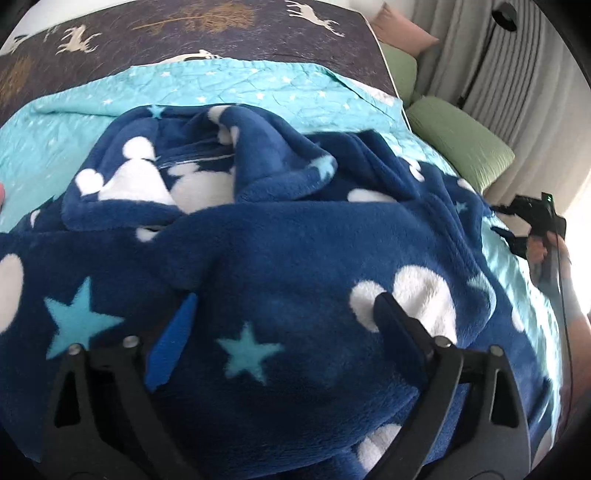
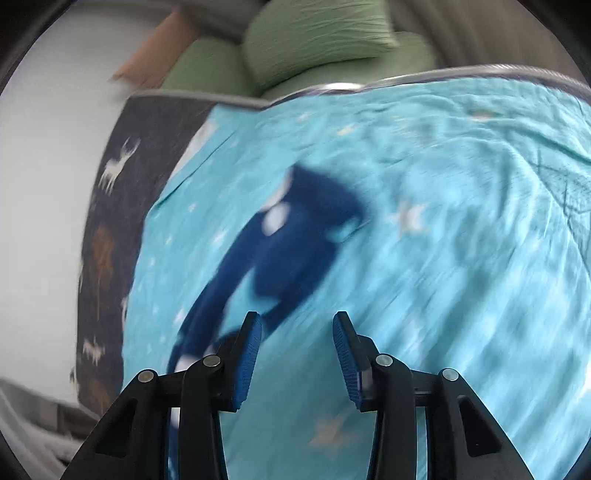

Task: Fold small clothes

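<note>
Navy fleece garment with white blobs and pale blue stars [image 1: 295, 251]: lies rumpled on the turquoise star-print quilt [image 1: 258, 88], filling most of the left wrist view. Not flat; a thick flap near the far left is turned back on itself, showing a big white patch, and ridges run across the middle. No neat fold reads anywhere, so I judge the folding barely begun; smoothing and every fold are left to do.

In the right wrist view, blurred, a long narrow part of the same garment [image 2: 280, 243] trails across the quilt [image 2: 443, 221], possibly a sleeve or leg; cannot tell which.

Left gripper [image 1: 284, 317]: jaws wide apart, low over the fleece, blue-padded finger on the left and black finger on the right; whether they touch the pile is unclear. Nothing pinched.

Right gripper [image 2: 297, 350]: jaws apart, empty, above the quilt just beside the garment's near edge.

Outward: dark bedcover with white deer [image 1: 184, 33] under the quilt, green cushions [image 1: 458, 144] far right, grey curtains [image 1: 498, 74] beyond.
</note>
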Demonstrator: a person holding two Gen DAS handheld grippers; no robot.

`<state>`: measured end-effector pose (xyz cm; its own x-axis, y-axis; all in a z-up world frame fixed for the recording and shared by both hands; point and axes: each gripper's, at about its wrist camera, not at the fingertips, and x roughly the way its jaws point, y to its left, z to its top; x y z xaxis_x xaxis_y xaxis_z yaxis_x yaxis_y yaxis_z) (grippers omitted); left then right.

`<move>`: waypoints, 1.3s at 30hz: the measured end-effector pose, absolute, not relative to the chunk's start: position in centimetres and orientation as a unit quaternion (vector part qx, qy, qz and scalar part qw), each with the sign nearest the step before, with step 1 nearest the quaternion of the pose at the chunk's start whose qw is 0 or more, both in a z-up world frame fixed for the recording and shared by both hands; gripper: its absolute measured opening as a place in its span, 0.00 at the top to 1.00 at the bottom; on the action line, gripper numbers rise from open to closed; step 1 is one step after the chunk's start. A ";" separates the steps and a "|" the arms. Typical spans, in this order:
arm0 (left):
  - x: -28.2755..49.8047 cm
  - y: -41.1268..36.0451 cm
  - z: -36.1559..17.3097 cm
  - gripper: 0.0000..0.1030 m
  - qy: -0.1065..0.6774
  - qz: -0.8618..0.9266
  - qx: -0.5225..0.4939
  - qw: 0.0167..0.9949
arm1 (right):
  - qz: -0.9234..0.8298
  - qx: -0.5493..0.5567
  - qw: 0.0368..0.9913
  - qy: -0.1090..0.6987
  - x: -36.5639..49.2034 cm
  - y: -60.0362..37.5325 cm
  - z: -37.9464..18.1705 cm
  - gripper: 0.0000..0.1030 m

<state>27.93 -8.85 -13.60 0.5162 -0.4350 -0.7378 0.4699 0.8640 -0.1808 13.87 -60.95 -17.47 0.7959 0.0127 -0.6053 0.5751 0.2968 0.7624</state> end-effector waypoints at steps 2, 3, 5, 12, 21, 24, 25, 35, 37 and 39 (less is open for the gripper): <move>27.9 -8.7 -13.7 0.06 0.418 -0.262 0.015 0.870 | -0.172 0.598 0.745 0.240 14.3 -61.9 -18.8 0.53; 28.0 -8.7 -13.8 0.06 0.417 -0.263 0.012 0.870 | -0.164 0.614 0.738 0.225 14.8 -62.3 -19.3 0.51; 27.7 -8.5 -13.9 0.05 0.415 -0.267 0.007 0.870 | -0.163 0.614 0.742 0.216 15.6 -62.7 -19.3 0.49; 27.9 -8.9 -14.0 0.03 0.414 -0.264 0.017 0.871 | -0.218 0.582 0.744 0.244 19.1 -63.4 -18.8 0.93; 28.0 -6.6 -12.5 0.03 0.405 -0.273 -0.068 0.870 | -0.153 0.453 0.860 0.178 18.0 -58.6 -4.8 0.93; 27.4 -4.5 -10.0 0.03 0.383 -0.295 -0.125 0.866 | -0.083 0.359 0.916 0.158 18.8 -51.6 2.0 0.93; 27.3 -3.4 -8.8 0.03 0.372 -0.293 -0.131 0.871 | -0.058 0.329 0.930 0.156 19.1 -48.8 3.6 0.93; 26.7 7.7 -9.2 0.03 0.396 -0.228 -0.279 0.844 | 0.188 0.092 0.938 0.275 21.9 -17.4 0.0 0.89; 26.6 8.3 -10.0 0.03 0.408 -0.225 -0.298 0.833 | 0.201 0.052 0.922 0.328 22.5 -13.8 -3.3 0.83; 26.5 8.3 -10.7 0.03 0.413 -0.233 -0.311 0.824 | 0.223 0.017 0.901 0.373 22.2 -11.5 -5.7 0.73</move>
<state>26.45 8.29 -10.71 0.5509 -0.6406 -0.5350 0.1280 0.6983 -0.7042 22.23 -11.55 -5.72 0.6230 0.4138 -0.6638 -0.3888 0.9002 0.1962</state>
